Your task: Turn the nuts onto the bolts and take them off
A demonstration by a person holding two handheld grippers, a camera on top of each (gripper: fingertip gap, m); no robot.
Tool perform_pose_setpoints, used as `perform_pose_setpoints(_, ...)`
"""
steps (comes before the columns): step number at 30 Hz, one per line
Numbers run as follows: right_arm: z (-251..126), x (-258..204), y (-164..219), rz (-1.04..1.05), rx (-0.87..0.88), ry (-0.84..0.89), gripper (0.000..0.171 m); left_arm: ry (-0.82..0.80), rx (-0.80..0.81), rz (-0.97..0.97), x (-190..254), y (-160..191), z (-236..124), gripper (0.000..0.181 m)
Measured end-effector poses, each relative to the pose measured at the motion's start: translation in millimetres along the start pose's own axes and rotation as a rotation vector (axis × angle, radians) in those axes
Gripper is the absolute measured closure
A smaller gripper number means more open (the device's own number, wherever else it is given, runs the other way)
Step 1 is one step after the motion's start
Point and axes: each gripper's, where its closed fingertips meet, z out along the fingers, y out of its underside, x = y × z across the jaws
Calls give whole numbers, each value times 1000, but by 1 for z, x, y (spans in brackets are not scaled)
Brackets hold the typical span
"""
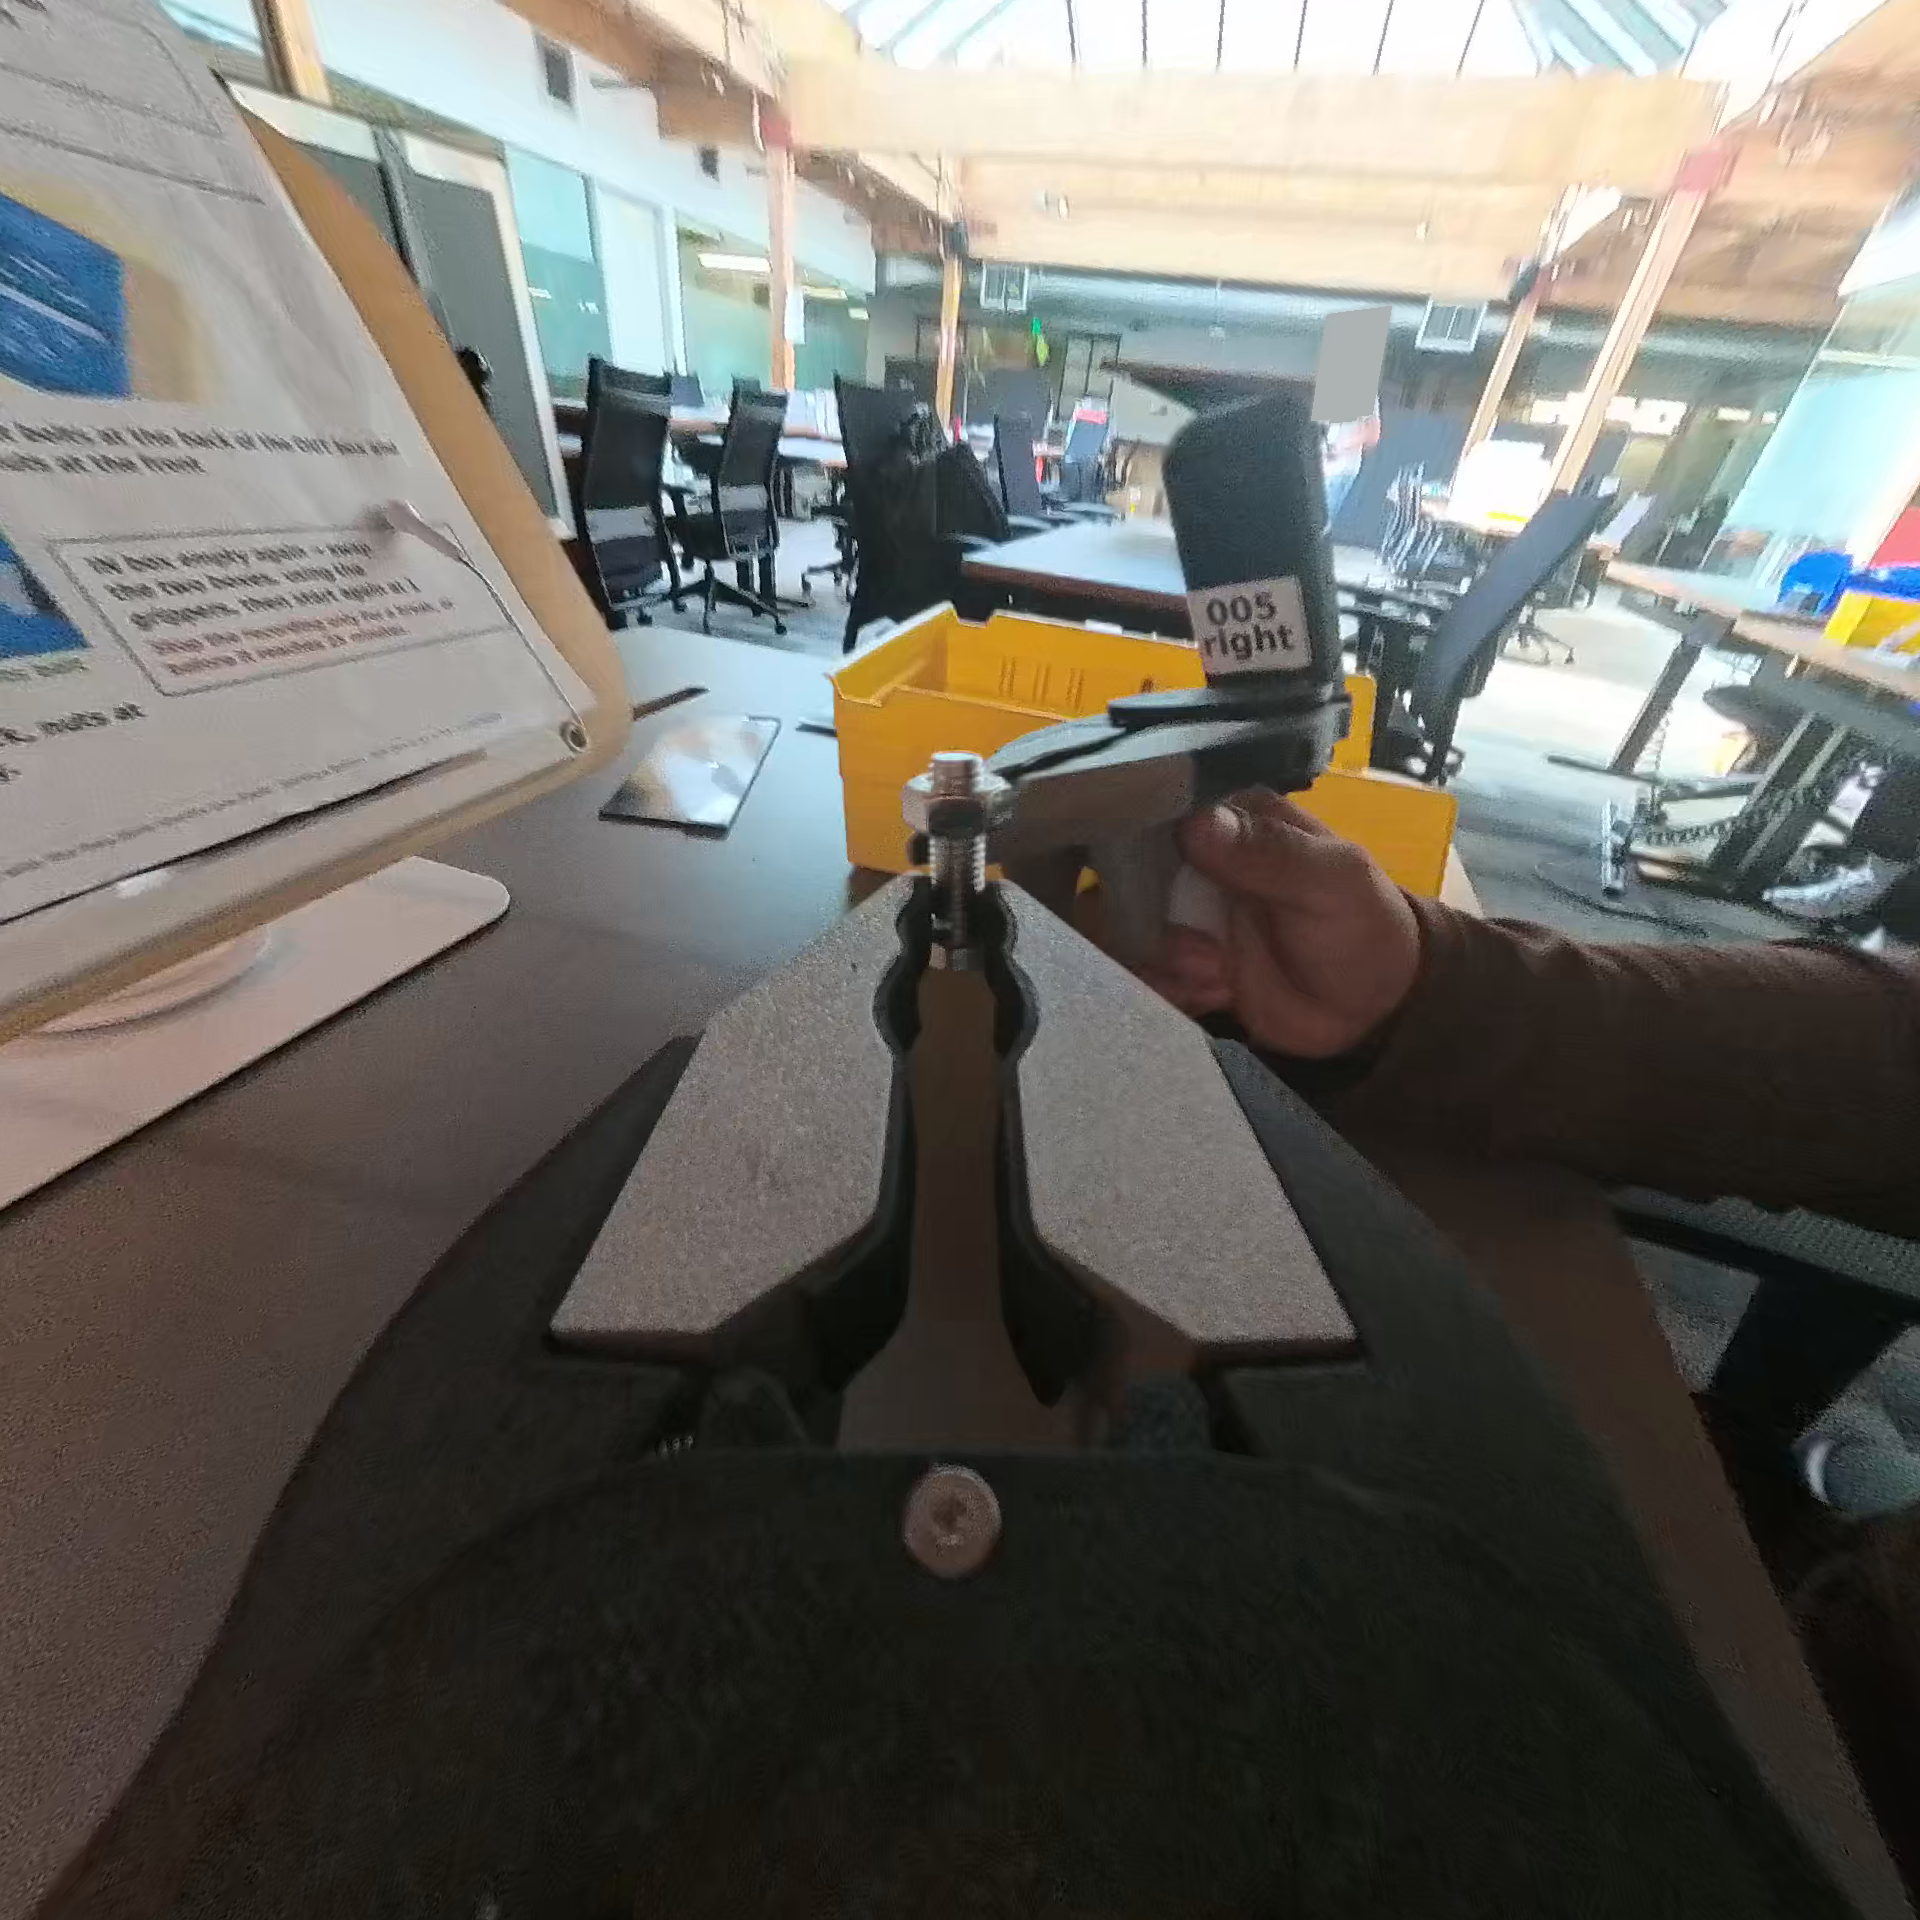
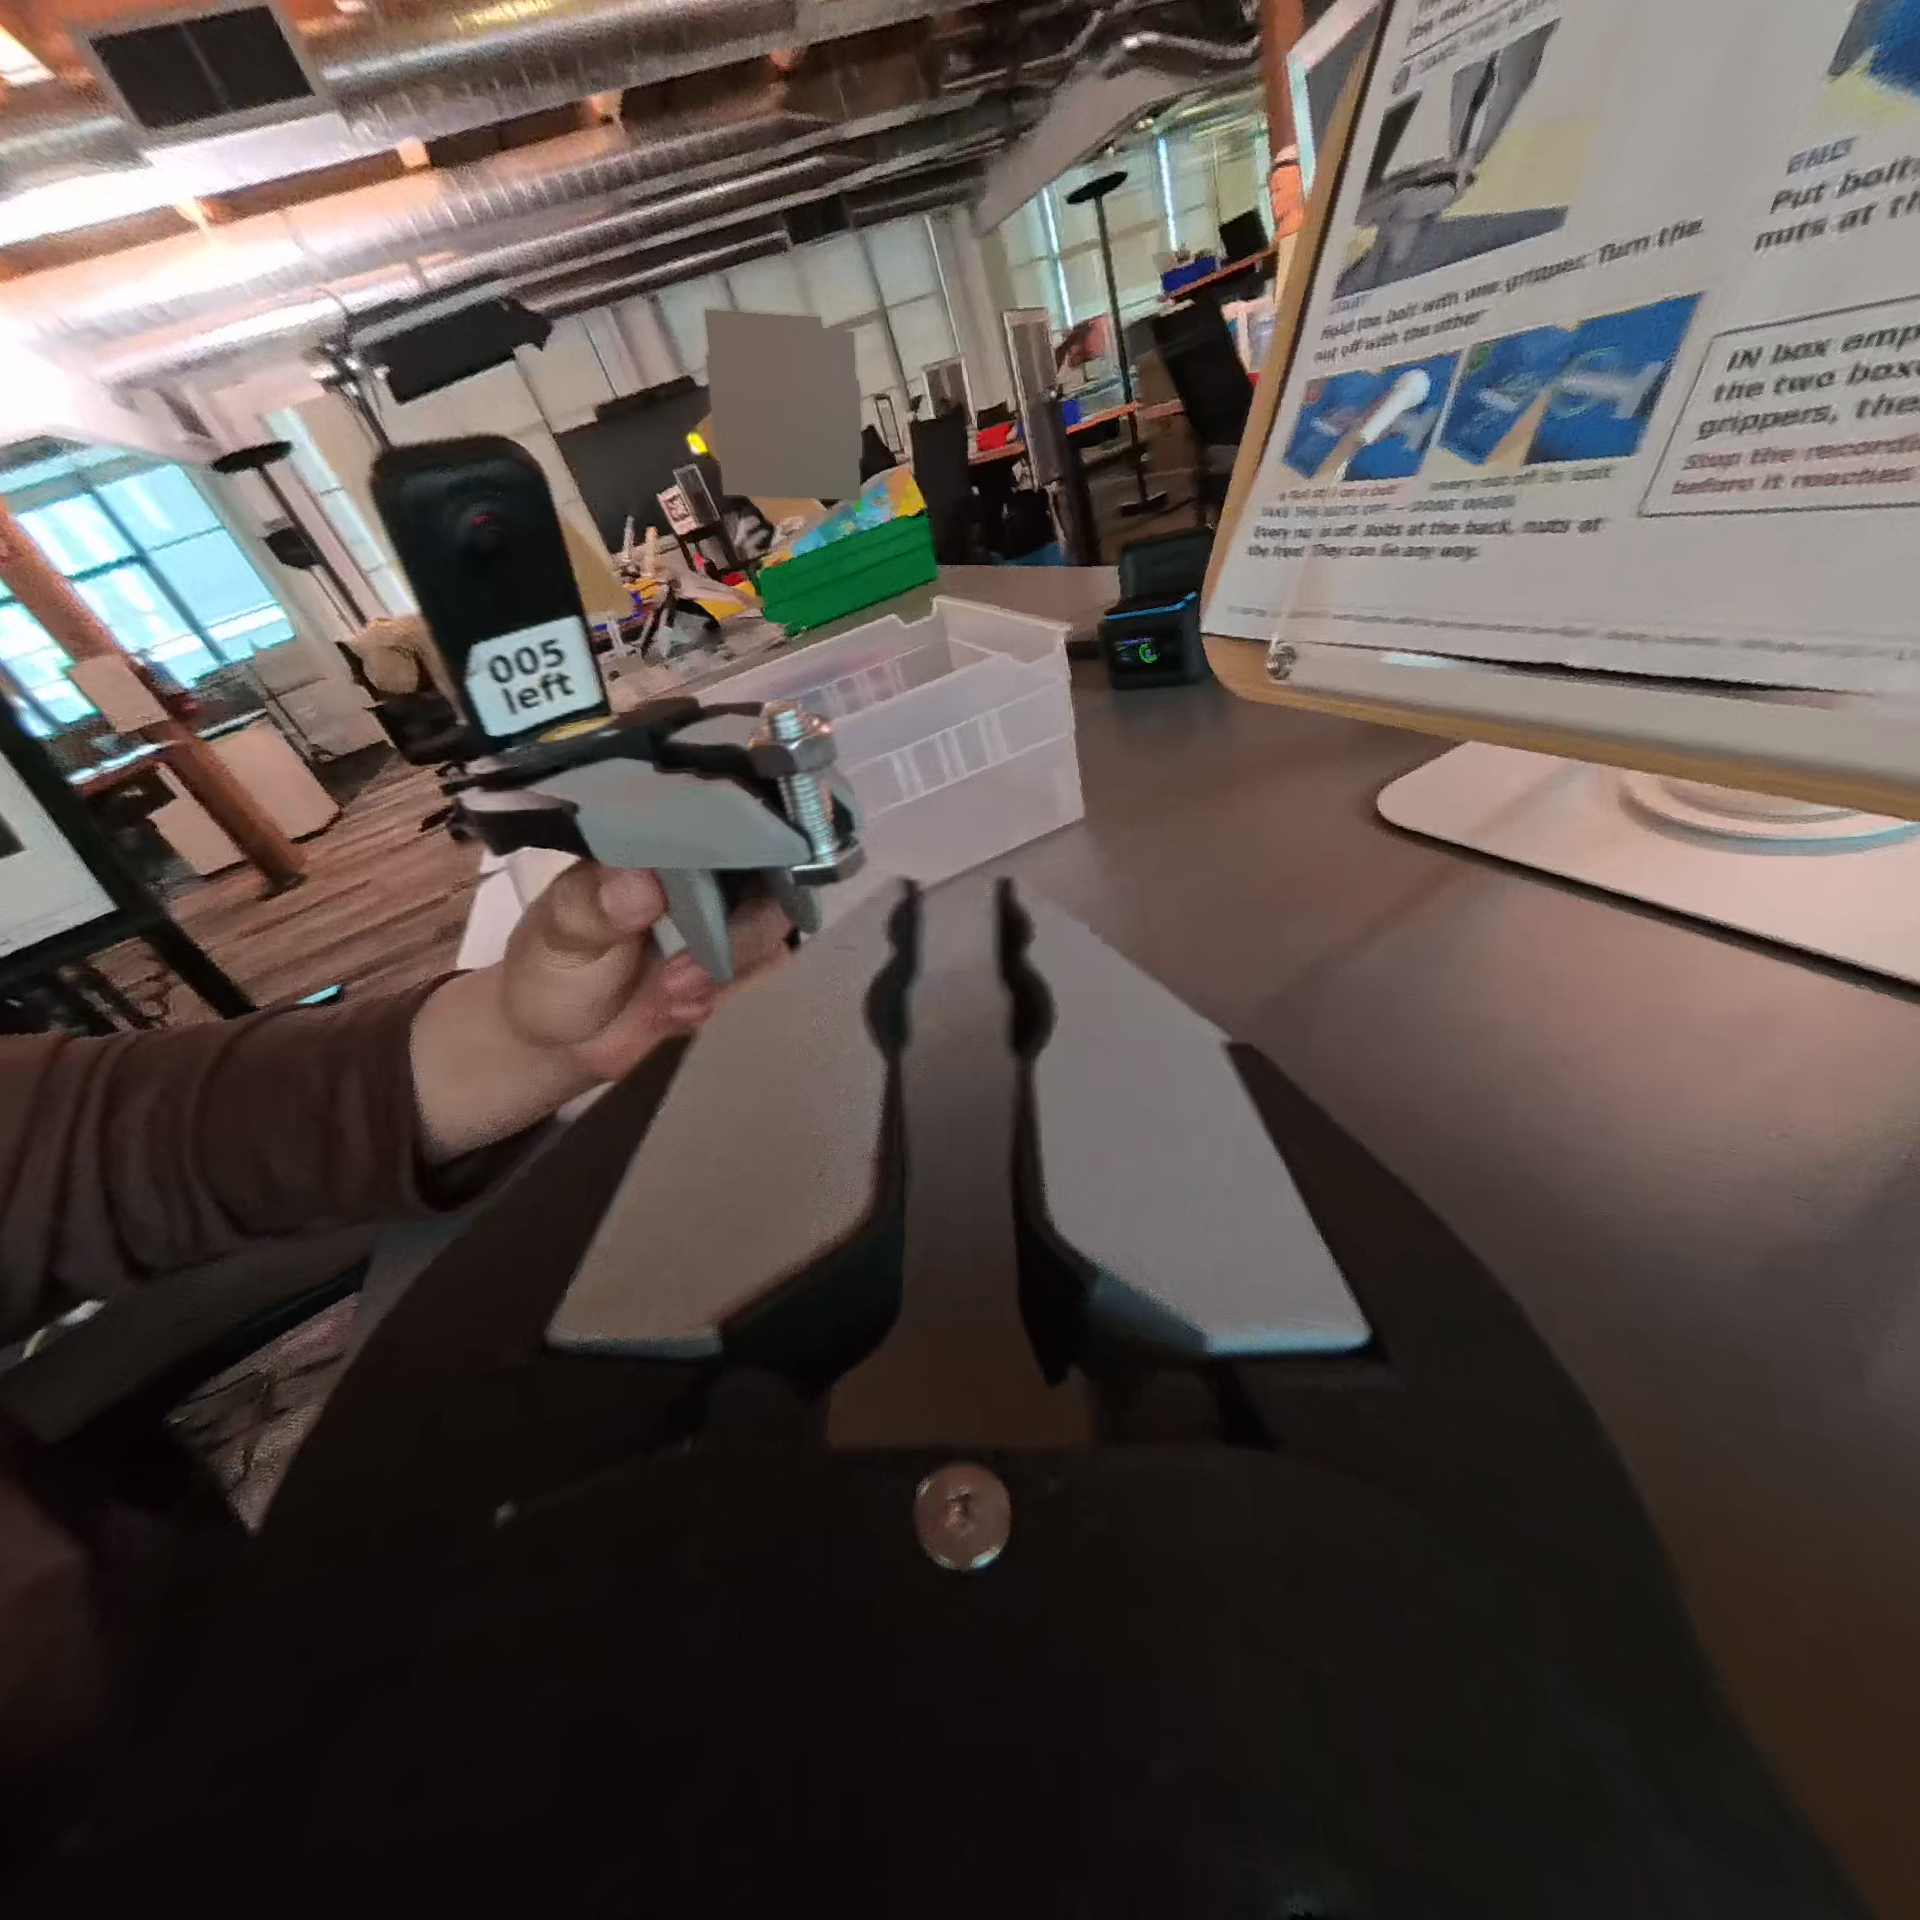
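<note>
My left gripper (image 1: 954, 920) is shut on a silver bolt (image 1: 954, 868) and holds it upright by its lower end, above the dark table. A silver hex nut (image 1: 956, 802) sits on the thread just below the bolt's top. My right gripper (image 2: 956, 902) is open with a narrow gap and nothing between its fingers. In the left wrist view its tips (image 1: 1006, 777) lie level with the nut, right beside it. In the right wrist view the left gripper (image 2: 821, 821), the bolt (image 2: 808, 805) and the nut (image 2: 792, 743) sit just ahead and left of my right fingertips.
A yellow bin (image 1: 1039, 707) stands behind the bolt. A clear plastic bin (image 2: 935, 707) is on the table (image 2: 1299, 987). An instruction sheet on a white stand (image 1: 208, 540) rises to the left, also in the right wrist view (image 2: 1610, 436). A small black device (image 2: 1148, 649) sits near it. The tips of both grippers are at nearly the same place.
</note>
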Motion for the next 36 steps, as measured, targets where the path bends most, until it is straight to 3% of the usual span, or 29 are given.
perform_pose_setpoints(4,9,-25,-5,-52,28,-104,130,14,-73,33,5,13,7,173)
perform_pose_setpoints(7,17,-29,0,-80,1,-83,139,35,-114,92,17,19,14,173)
perform_pose_setpoints(9,16,-23,0,-52,-6,-60,136,-11,-113,120,13,16,13,173)
perform_pose_setpoints(13,3,5,-4,-33,17,80,156,29,0,11,5,-4,-2,174)
perform_pose_setpoints(14,3,-3,-7,-22,25,19,140,19,6,14,3,-6,-4,174)
perform_pose_setpoints(17,11,-33,-12,-46,57,-118,124,13,-56,65,7,3,2,174)
perform_pose_setpoints(19,16,-39,-10,-107,36,-106,129,28,-97,98,15,12,9,173)
perform_pose_setpoints(20,17,-35,-8,-119,29,-66,142,26,-105,109,17,13,11,173)
perform_pose_setpoints(24,9,-11,-6,-53,20,29,139,-40,-95,85,2,11,7,173)
perform_pose_setpoints(25,5,3,-5,-59,8,110,164,-38,-76,77,0,8,4,173)
perform_pose_setpoints(27,-1,9,-11,-101,26,163,148,-37,-71,76,-2,7,1,174)
perform_pose_setpoints(30,9,-24,-19,-78,85,-36,119,-20,-92,84,3,12,6,173)
perform_pose_setpoints(33,18,-21,-12,-86,40,-4,130,-10,-84,116,11,9,9,174)
perform_pose_setpoints(35,14,-14,-13,-57,41,19,123,-44,-67,109,5,5,5,173)
perform_pose_setpoints(36,8,-3,-14,-37,48,78,144,-33,-31,89,4,-1,1,174)
